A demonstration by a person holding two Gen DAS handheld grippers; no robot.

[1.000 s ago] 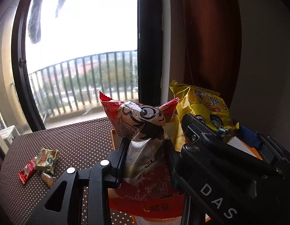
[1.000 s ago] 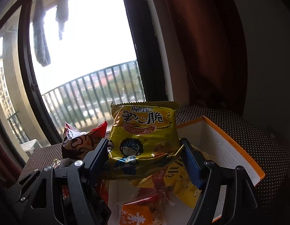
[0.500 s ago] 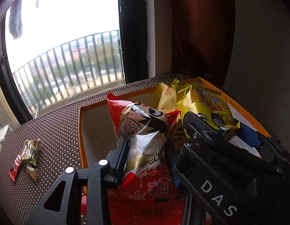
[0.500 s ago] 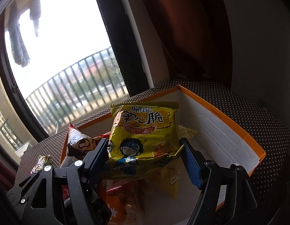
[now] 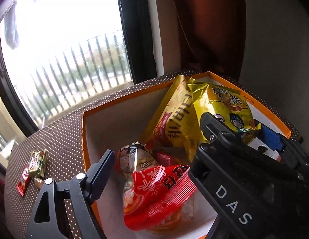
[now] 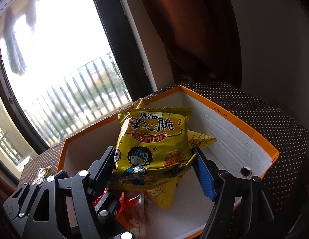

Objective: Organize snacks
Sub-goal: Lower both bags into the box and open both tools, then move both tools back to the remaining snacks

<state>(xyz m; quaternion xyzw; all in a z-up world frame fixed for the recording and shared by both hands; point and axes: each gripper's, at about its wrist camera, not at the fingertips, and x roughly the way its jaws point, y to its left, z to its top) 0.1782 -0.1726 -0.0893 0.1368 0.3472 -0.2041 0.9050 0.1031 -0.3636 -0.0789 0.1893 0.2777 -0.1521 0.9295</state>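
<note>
The left gripper (image 5: 146,165) is seen with its jaws spread wide, having just been opening; the red snack bag (image 5: 154,191) lies loose between them, inside the orange-rimmed box (image 5: 83,137), untouched by the one finger (image 5: 99,171) that is in view. The far finger is hidden behind the black body of the right gripper (image 6: 154,165). By that gripper a yellow snack packet (image 6: 152,147) is clamped across its width, both pads being pressed against its sides, and it is held upright above the box interior. A second yellow bag (image 5: 174,119) is propped against the back of the box. On the dotted brown tablecloth (image 5: 60,139), well apart from the box, a few small wrapped sweets (image 5: 33,169) are left lying together.
</note>
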